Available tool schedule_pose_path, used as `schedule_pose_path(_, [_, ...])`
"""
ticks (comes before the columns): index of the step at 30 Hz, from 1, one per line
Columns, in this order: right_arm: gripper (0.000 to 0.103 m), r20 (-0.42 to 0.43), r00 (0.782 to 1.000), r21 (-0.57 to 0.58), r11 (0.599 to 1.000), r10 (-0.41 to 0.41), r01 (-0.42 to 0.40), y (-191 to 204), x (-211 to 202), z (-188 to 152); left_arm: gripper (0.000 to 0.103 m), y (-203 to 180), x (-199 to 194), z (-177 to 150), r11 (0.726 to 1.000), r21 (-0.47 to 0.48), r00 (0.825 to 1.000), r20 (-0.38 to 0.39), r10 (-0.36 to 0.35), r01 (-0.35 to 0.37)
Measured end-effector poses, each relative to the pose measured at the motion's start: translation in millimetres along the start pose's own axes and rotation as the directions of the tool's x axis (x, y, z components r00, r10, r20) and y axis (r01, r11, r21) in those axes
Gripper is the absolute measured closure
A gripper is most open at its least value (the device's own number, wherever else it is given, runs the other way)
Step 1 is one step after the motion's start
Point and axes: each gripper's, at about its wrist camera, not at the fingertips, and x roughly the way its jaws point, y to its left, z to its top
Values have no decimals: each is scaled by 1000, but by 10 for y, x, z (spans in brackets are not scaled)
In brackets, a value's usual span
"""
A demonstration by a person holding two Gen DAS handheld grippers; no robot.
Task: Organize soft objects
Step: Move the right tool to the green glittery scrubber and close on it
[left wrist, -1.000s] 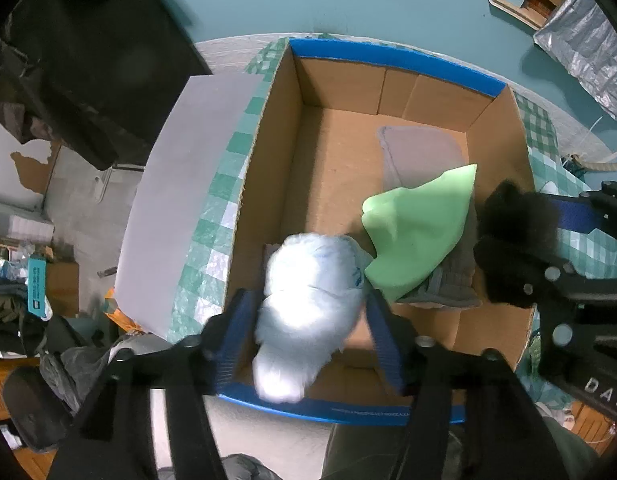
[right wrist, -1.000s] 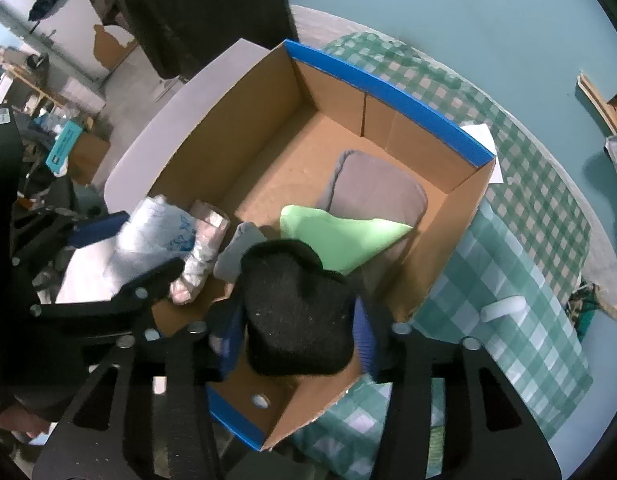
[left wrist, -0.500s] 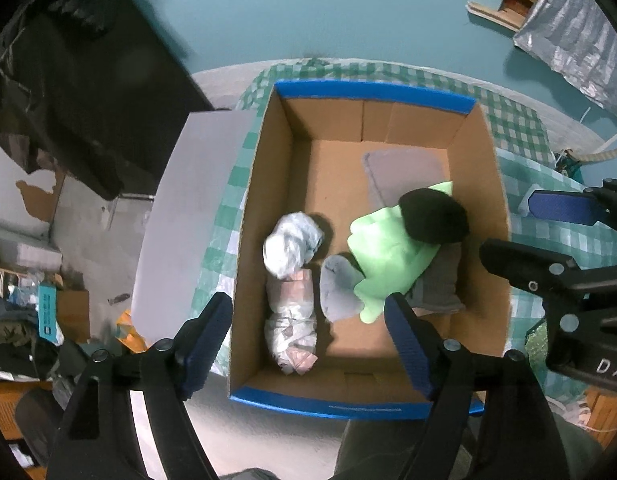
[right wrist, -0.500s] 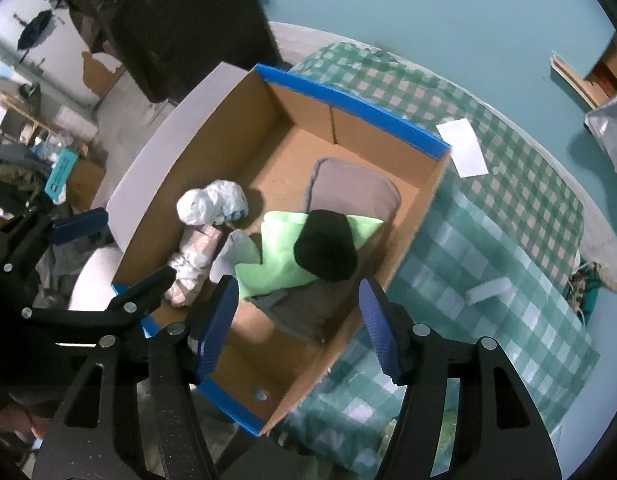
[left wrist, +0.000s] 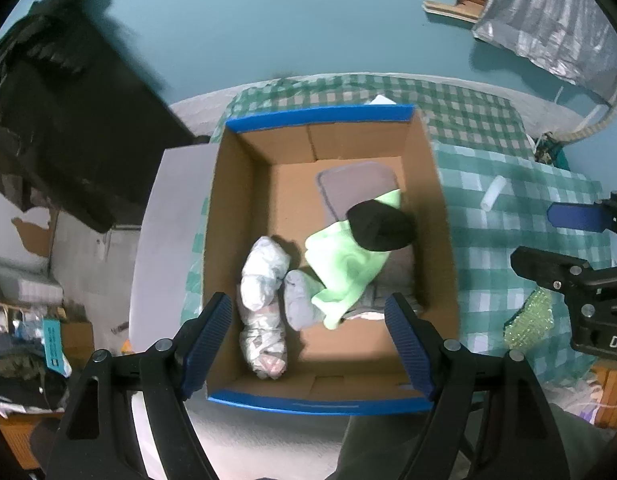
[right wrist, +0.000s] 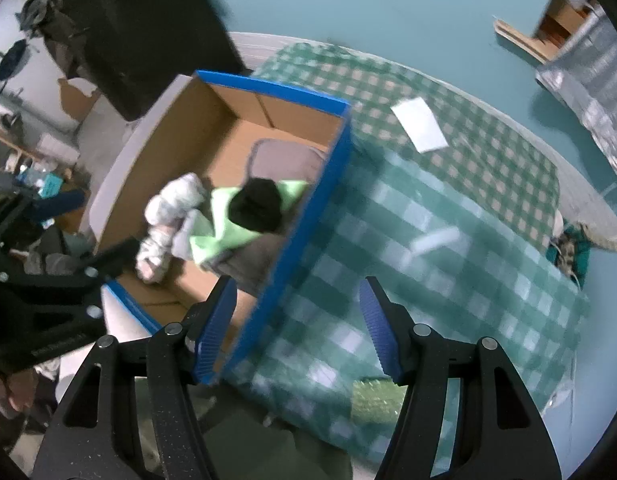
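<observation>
A cardboard box (left wrist: 236, 208) with blue-taped edges (right wrist: 292, 220) holds several soft things: a white bundle (left wrist: 264, 268), a patterned roll (left wrist: 264, 340), a grey sock (left wrist: 300, 304), a green cloth (left wrist: 344, 268), a black ball (left wrist: 378, 226) on it, and a grey pad (left wrist: 356, 184). My left gripper (left wrist: 308, 340) is open and empty, high above the box's near end. My right gripper (right wrist: 296, 328) is open and empty, over the box's right wall and the checked cloth. The black ball (right wrist: 256, 206) and white bundle (right wrist: 176, 200) also show in the right wrist view.
A green checked tablecloth (left wrist: 508, 248) covers the table. On it lie a white paper (right wrist: 420, 124), a white tube (left wrist: 492, 196) and a green bubble-wrap piece (left wrist: 528, 320). A dark chair (left wrist: 68, 128) stands at the left. Floor clutter lies at the lower left.
Both grippers opened and dropped their loads into the box: the white bundle from the left, the black ball from the right. Both rose; the right one swung right over the tablecloth.
</observation>
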Motion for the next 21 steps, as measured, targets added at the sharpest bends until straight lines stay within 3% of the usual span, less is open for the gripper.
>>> schedule_pose_path(21, [39,-70,997,175,983,-38,50,-778,67,-749,23,-923,-172,28,981,192,999,23,-37,32])
